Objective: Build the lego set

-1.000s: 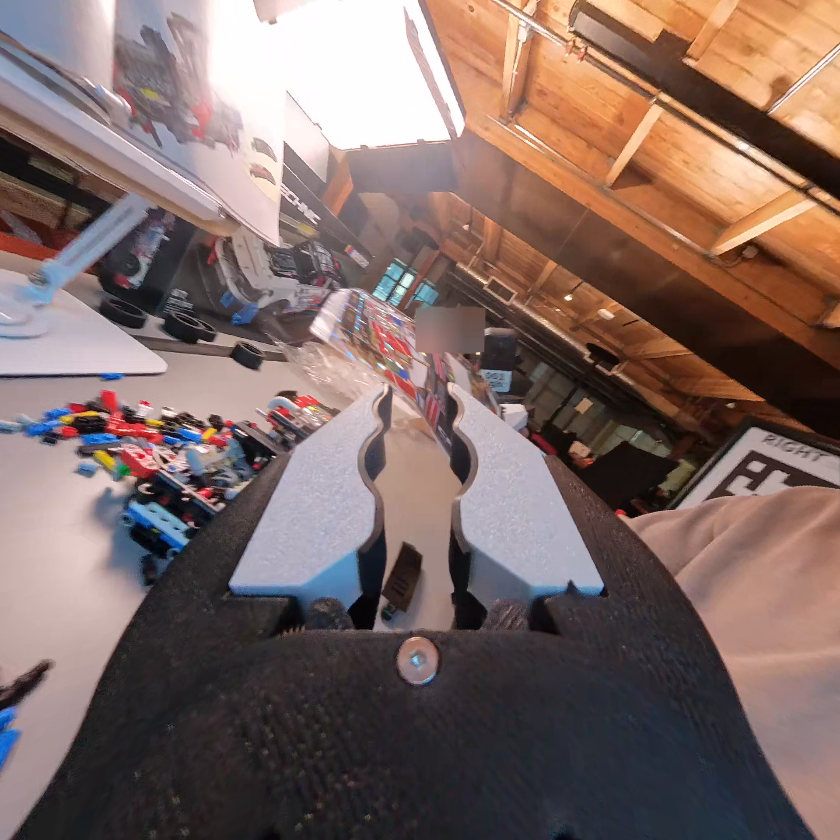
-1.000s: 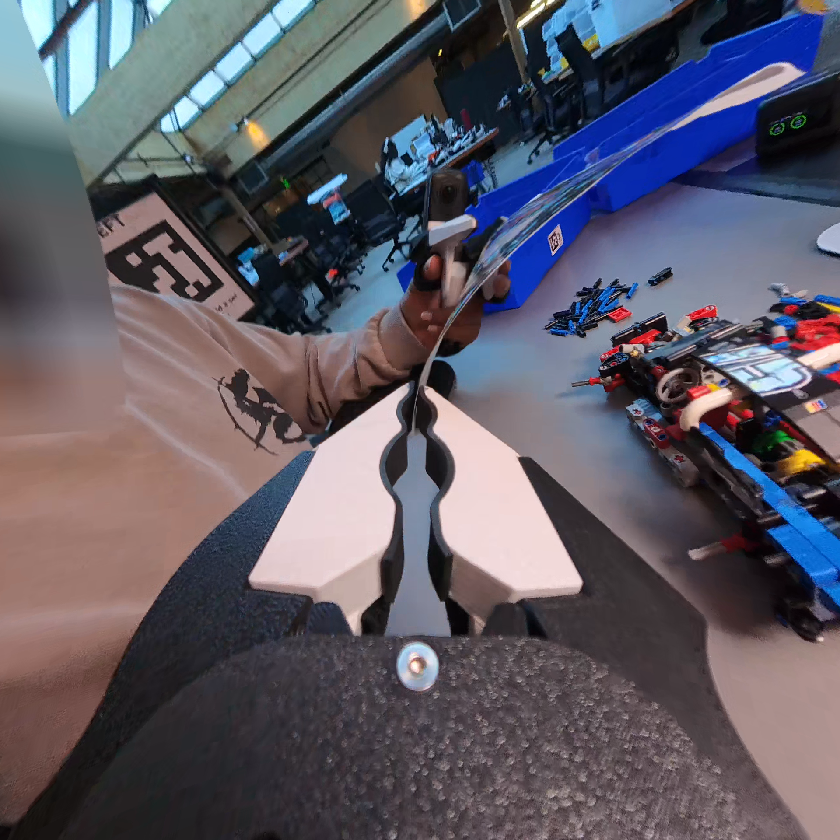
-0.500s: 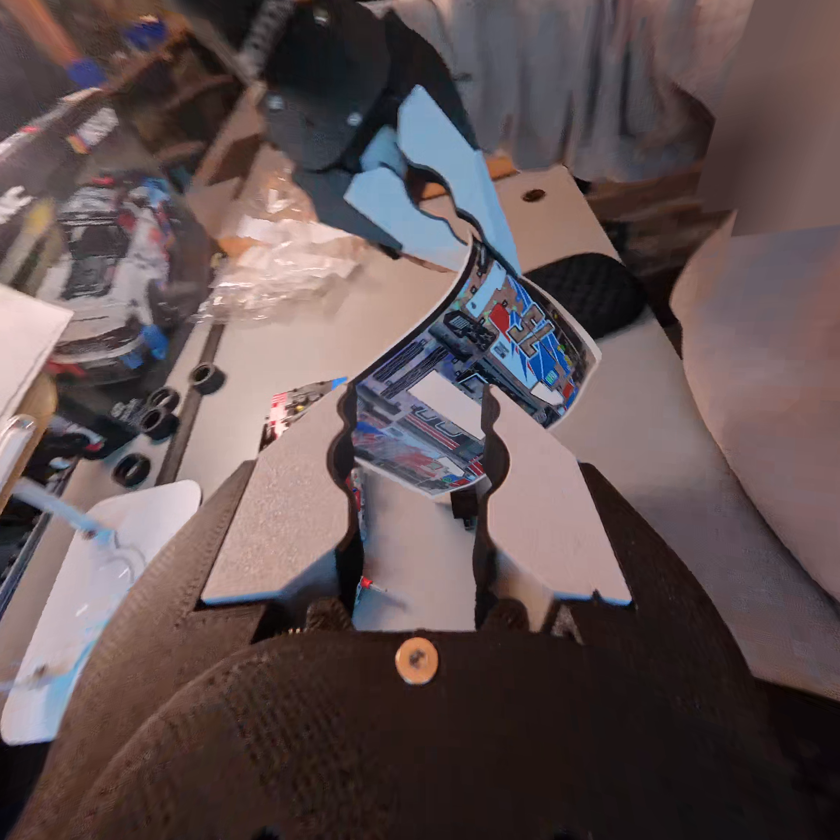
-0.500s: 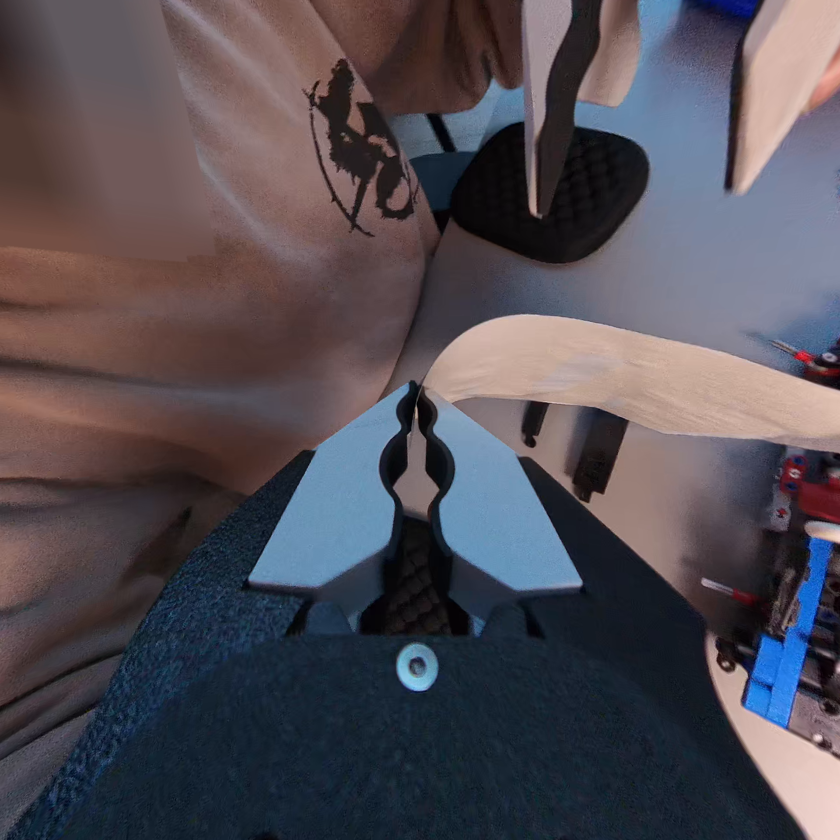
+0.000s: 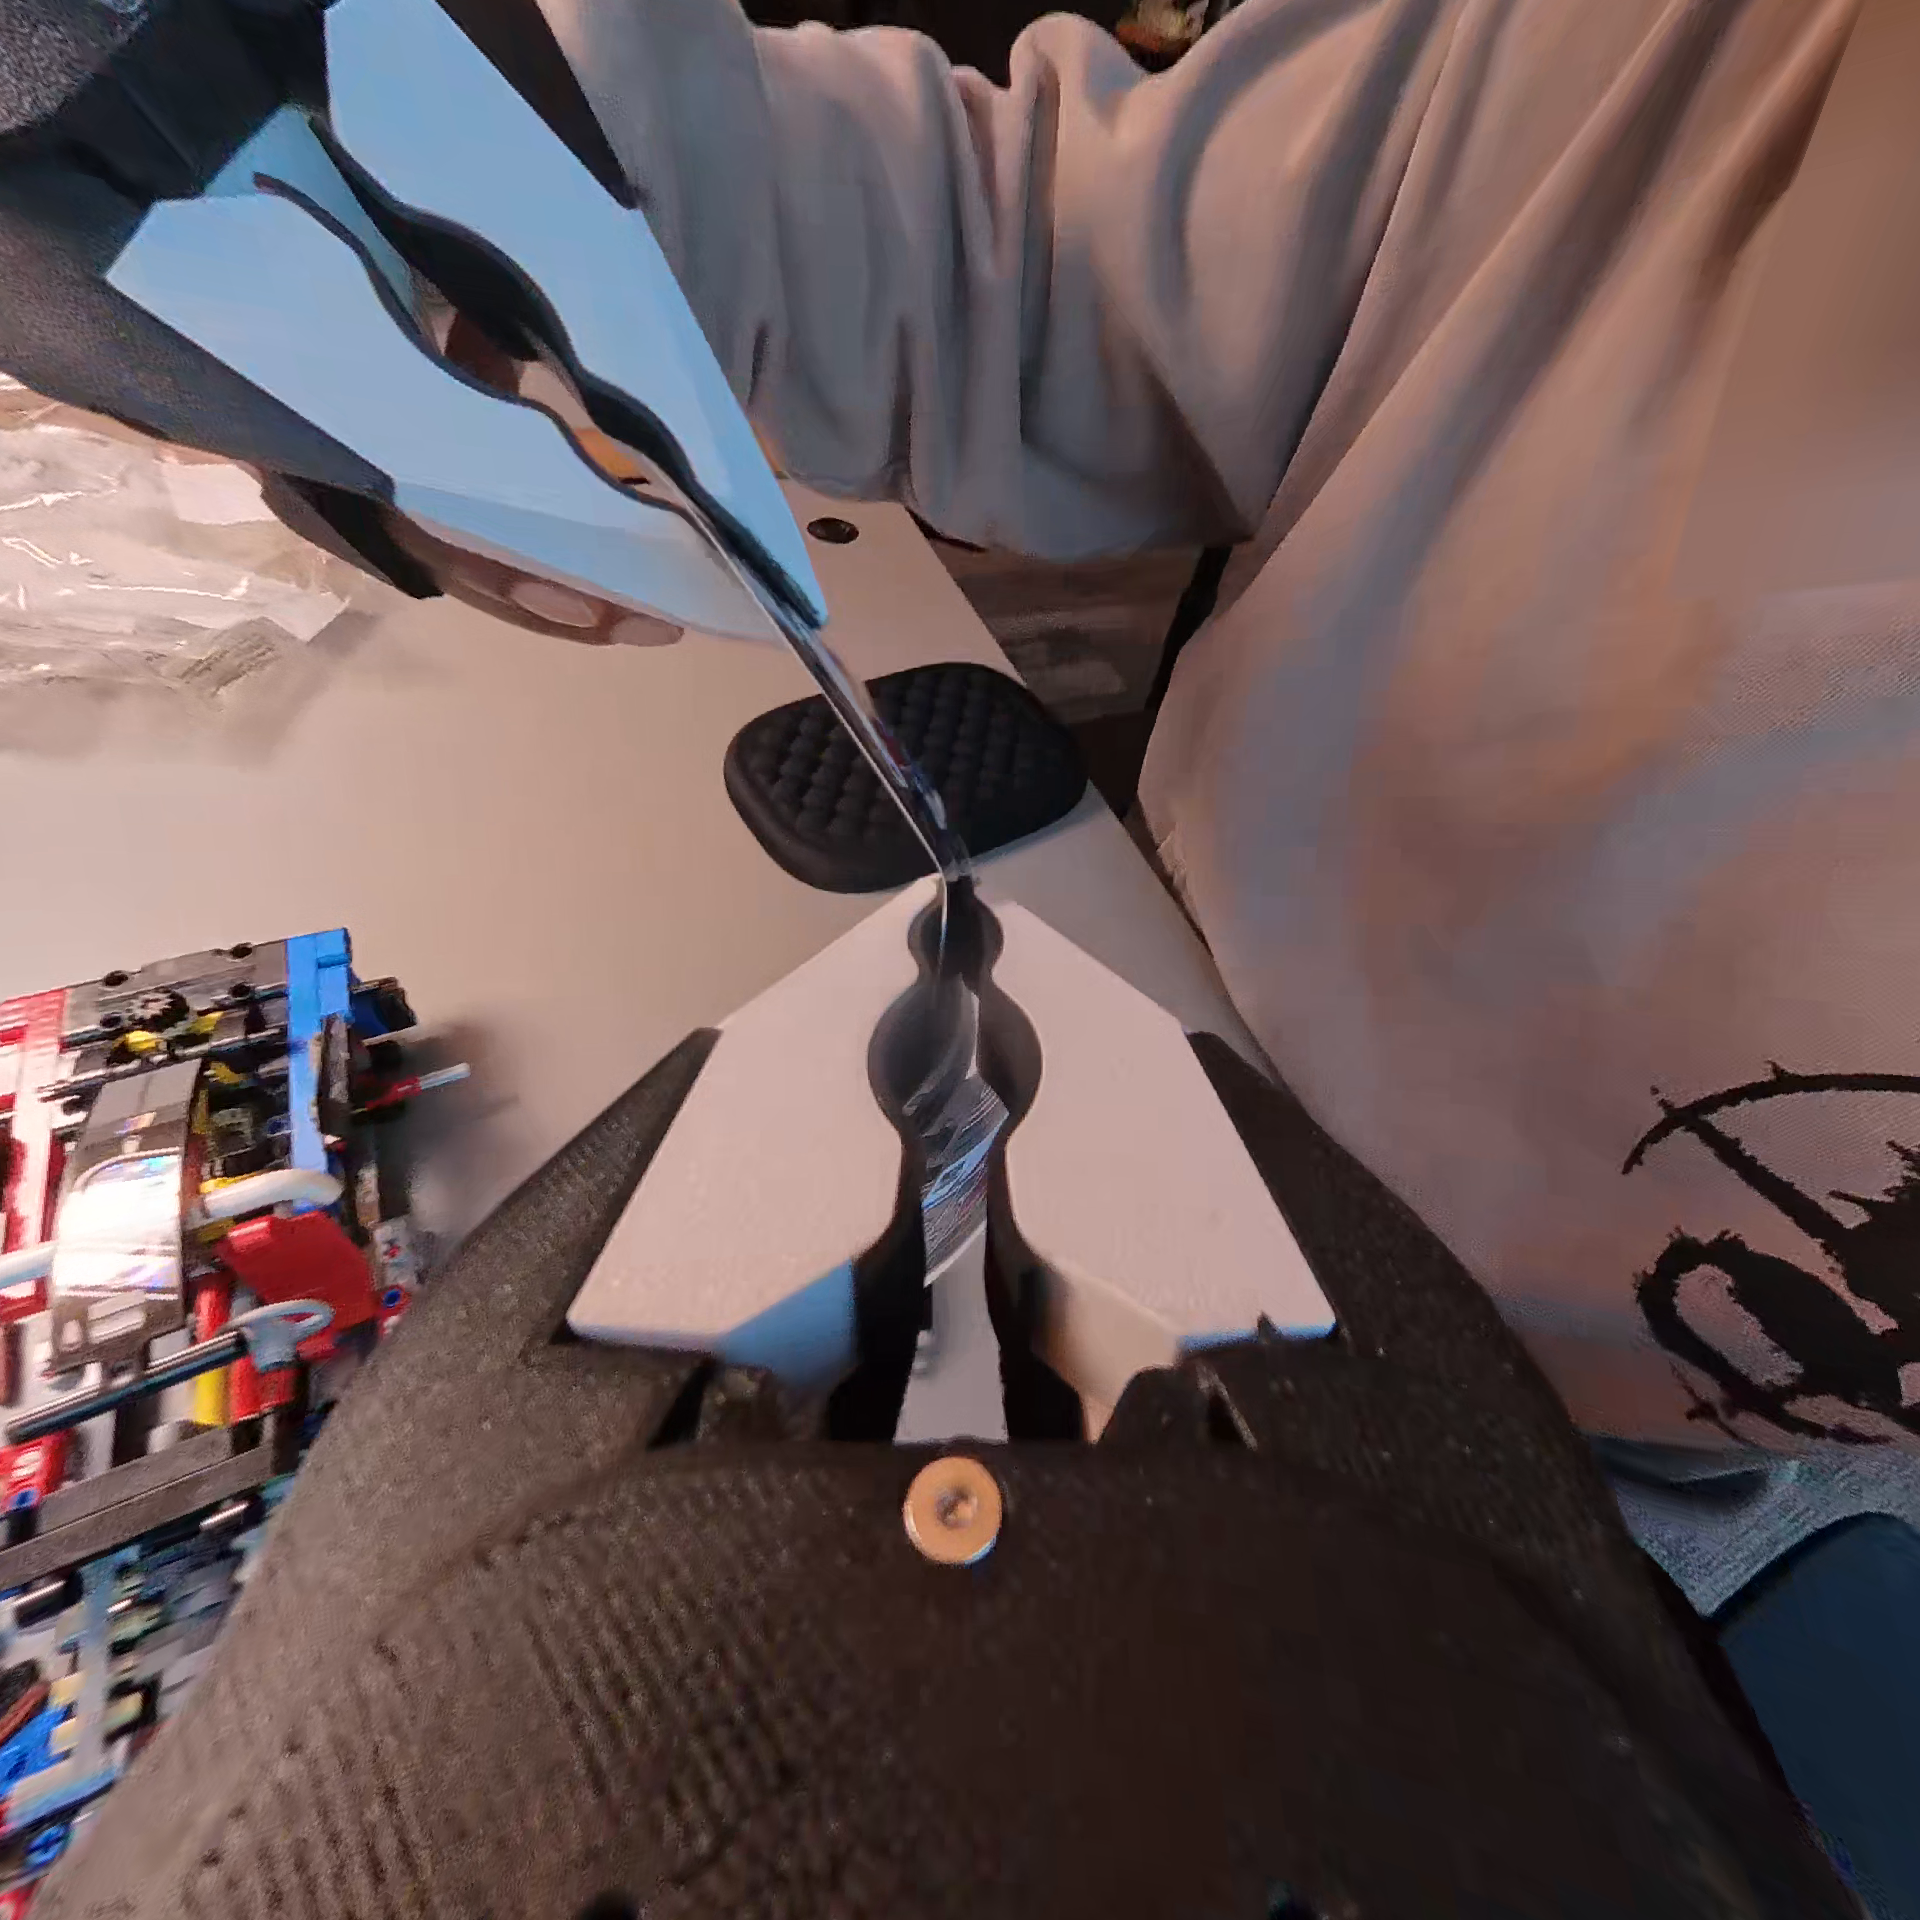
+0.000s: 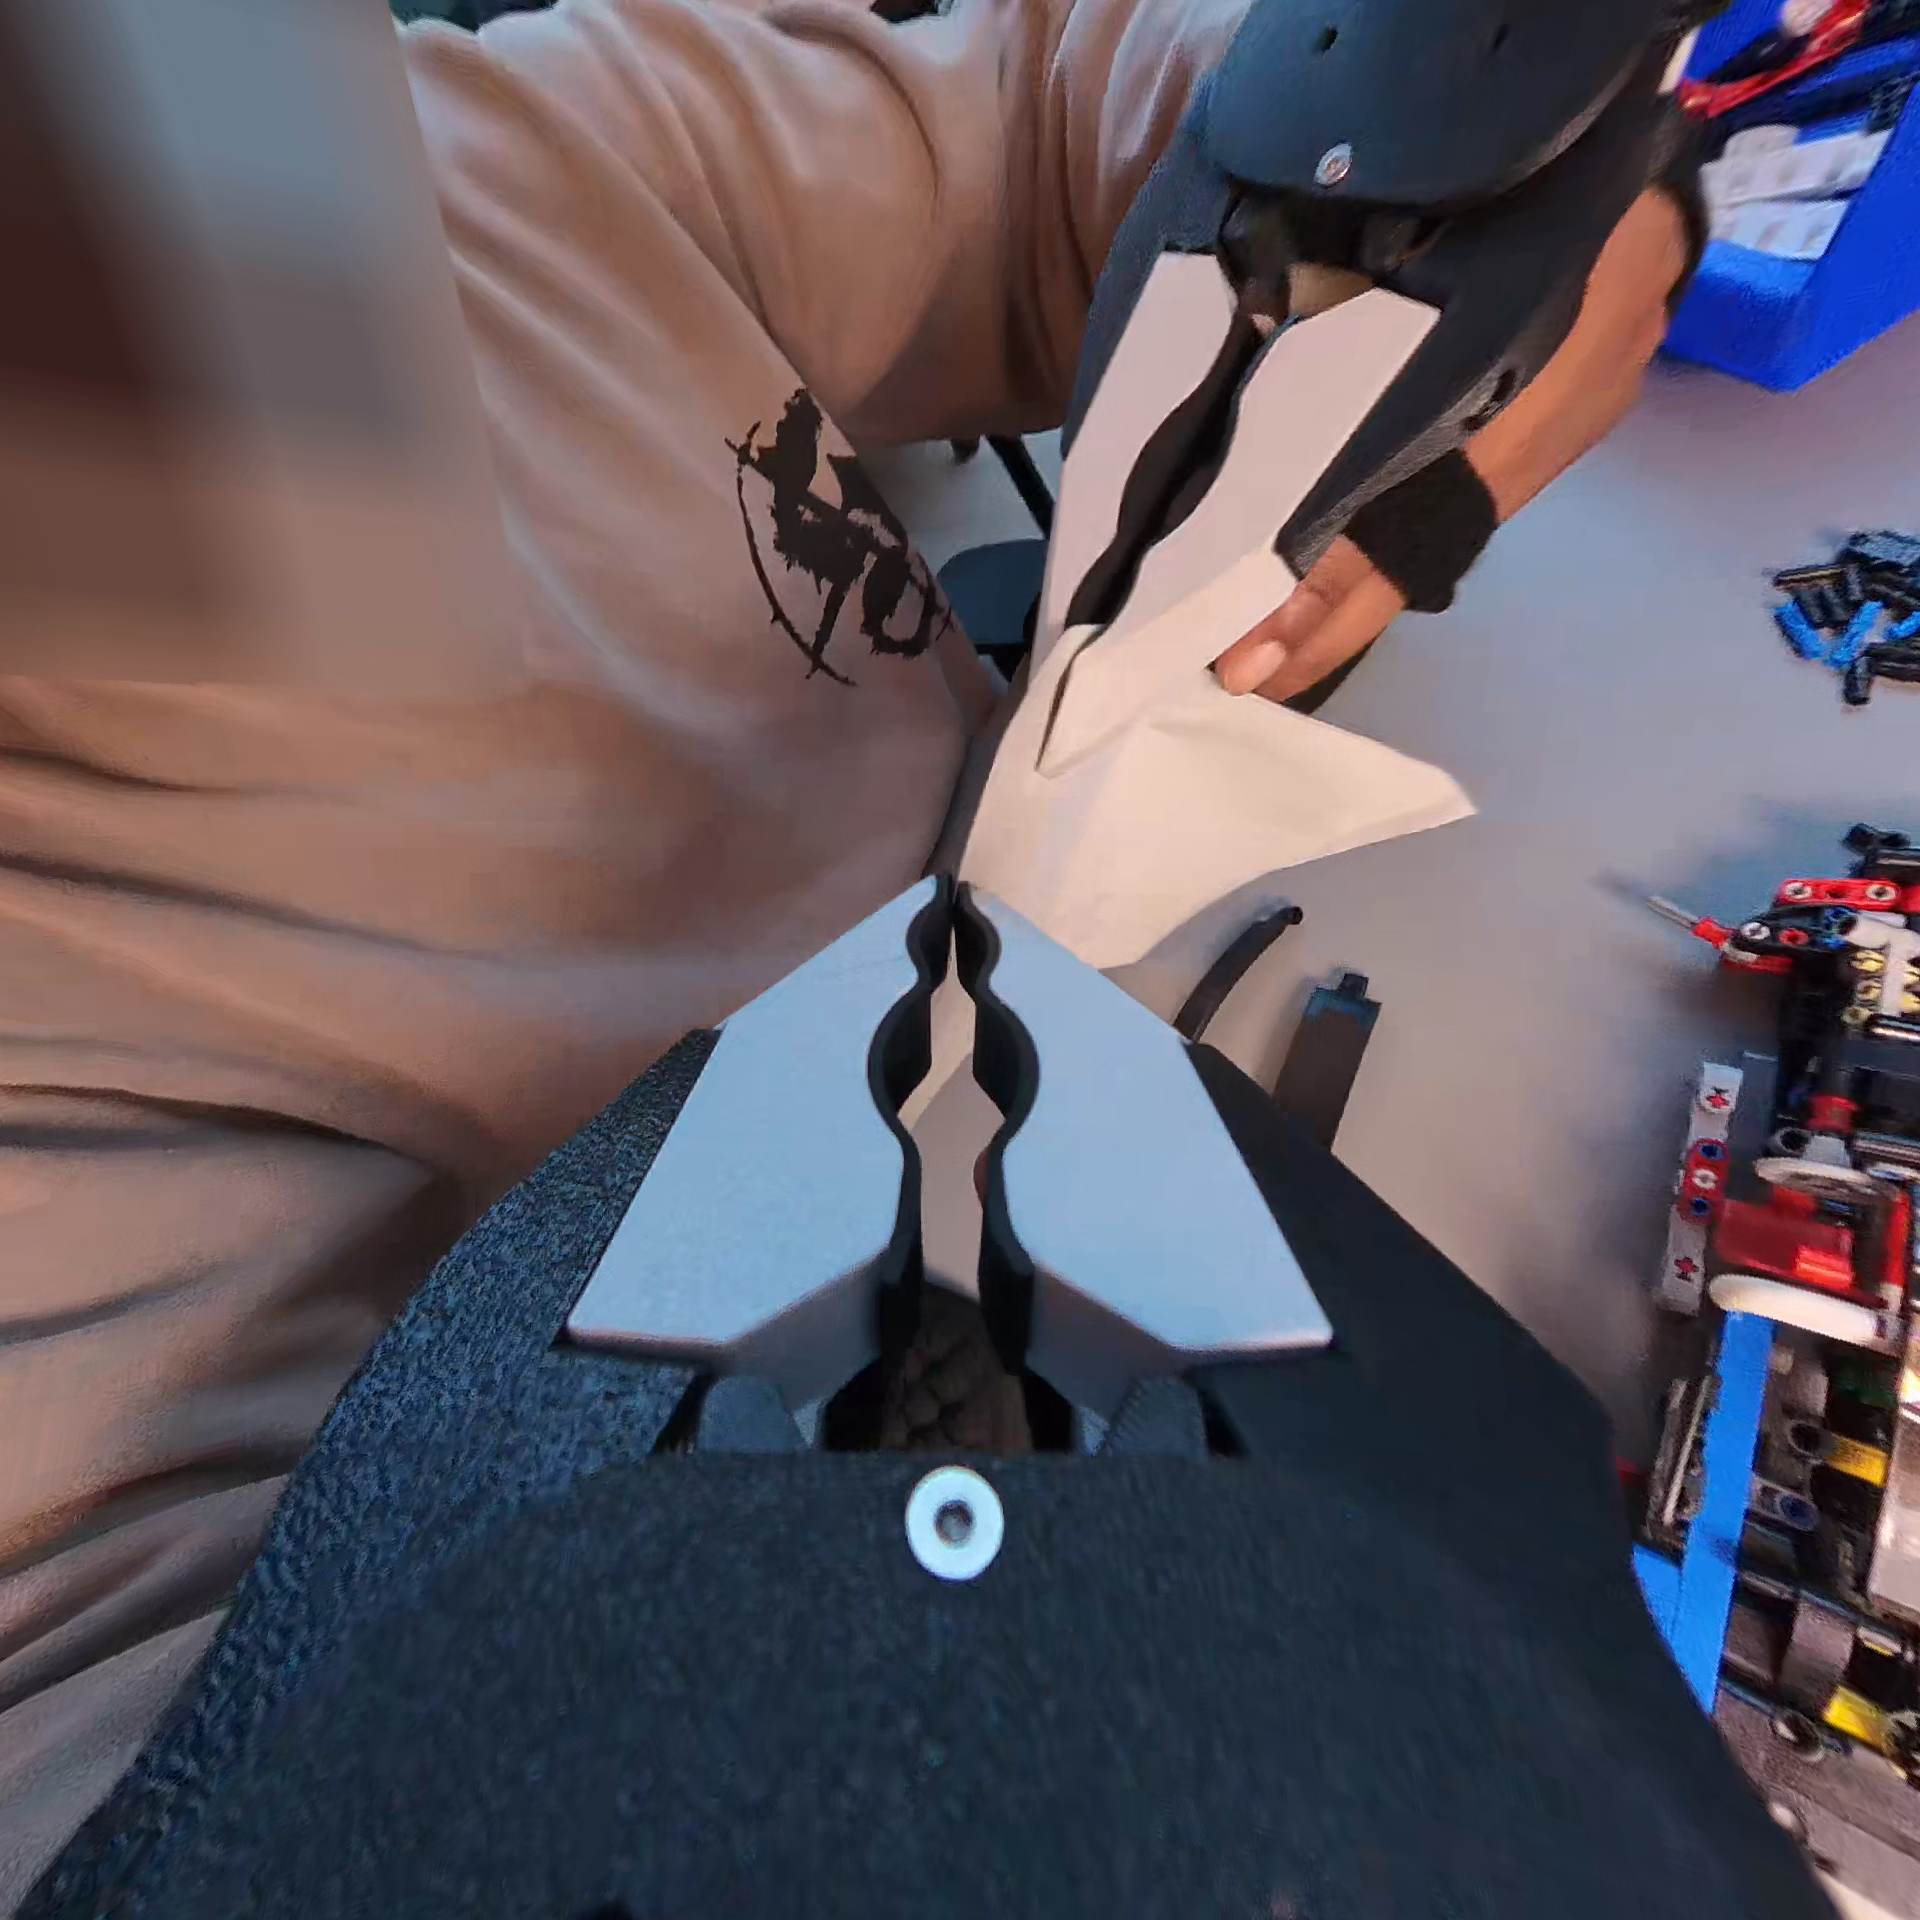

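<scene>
A sticker sheet is stretched between my two grippers. In the left wrist view I see it edge-on (image 5: 885,750), and its printed end lies between my left fingers (image 5: 790,1143). My left gripper (image 5: 951,899) is shut on that end. My right gripper (image 5: 805,613) comes in from the upper left and is shut on the other end. In the right wrist view my right gripper (image 6: 954,894) pinches a corner of the sheet's white back (image 6: 1195,821). The left gripper (image 6: 1049,764) clamps the sheet from above. The part-built Lego car (image 5: 208,1195) stands on the table; it also shows in the right wrist view (image 6: 1818,1195).
A black rubber pad (image 5: 904,779) lies at the table's near edge, by the person's beige sweatshirt (image 5: 1455,520). Two black Lego pieces (image 6: 1330,1049) lie under the sheet. Loose blue and black pins (image 6: 1860,613) and a blue bin (image 6: 1787,270) are farther off. A plastic bag (image 5: 135,561) lies at the left. The left gripper's tips are roughly 5 centimeters from the right gripper's. The part-built Lego car (image 5: 208,1195) is about 20 centimeters from both grippers' fingertips.
My left gripper swung round toward the person, opened wide around the sheet's free end and closed on it. My right gripper kept its hold on the sheet and turned toward the table edge.
</scene>
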Tool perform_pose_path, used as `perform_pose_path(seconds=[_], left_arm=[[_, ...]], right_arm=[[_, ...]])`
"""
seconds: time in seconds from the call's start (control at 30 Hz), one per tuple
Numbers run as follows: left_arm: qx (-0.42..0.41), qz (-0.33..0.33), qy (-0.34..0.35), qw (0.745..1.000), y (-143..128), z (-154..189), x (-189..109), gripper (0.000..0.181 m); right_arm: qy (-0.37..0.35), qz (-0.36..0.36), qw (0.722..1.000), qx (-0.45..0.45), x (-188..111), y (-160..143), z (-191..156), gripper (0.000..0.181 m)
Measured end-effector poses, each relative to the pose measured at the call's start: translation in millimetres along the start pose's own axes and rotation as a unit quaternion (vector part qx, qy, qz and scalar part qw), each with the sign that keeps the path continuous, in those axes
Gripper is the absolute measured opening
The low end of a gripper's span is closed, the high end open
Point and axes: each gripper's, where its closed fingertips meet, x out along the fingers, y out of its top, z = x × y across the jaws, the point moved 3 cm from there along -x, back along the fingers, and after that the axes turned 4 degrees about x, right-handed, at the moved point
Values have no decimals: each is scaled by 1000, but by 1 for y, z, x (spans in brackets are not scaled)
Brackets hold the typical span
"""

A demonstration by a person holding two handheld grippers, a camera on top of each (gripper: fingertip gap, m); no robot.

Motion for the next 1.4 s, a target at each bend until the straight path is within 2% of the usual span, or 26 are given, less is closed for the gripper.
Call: perform_pose_path(seconds=[0.13,0.27,0.37,0.47,0.53,0.63,0.73,0.8,0.87,0.97,1.1,1.2,1.4], left_arm=[[-43,55,-10,998,-2,1,-1,0],[-91,135,21,986,-2,-6,-14,0],[-131,189,73,970,-13,-16,-29,0],[-200,249,133,938,-28,-29,-48,0],[-244,293,153,912,-36,-35,-59,0],[-280,328,172,886,-49,-42,-65,0],[-297,358,179,867,-53,-46,-69,0],[-295,369,187,861,-53,-47,-73,0],[-291,375,194,859,-52,-45,-75,0],[-282,367,199,864,-53,-42,-75,0],[-217,299,239,898,-59,-36,-73,1],[-154,251,265,918,-65,-31,-72,9],[-136,280,215,926,-60,-20,-65,13]], right_arm=[[-34,46,998,-10,0,3,12,4],[-82,134,987,-27,-14,7,16,35],[-132,239,961,-48,-35,0,15,58],[-171,352,919,-39,-52,-20,17,64],[-192,386,902,-13,-44,-39,28,66],[-199,405,892,29,-12,-57,51,63],[-199,383,901,42,15,-60,62,35],[-211,373,903,40,19,-56,64,10],[-216,381,898,38,16,-52,64,0],[-194,401,894,47,13,-49,61,0],[-153,419,893,65,12,-48,55,0],[-111,445,886,74,10,-47,48,0],[-54,474,873,99,7,-49,47,0]])
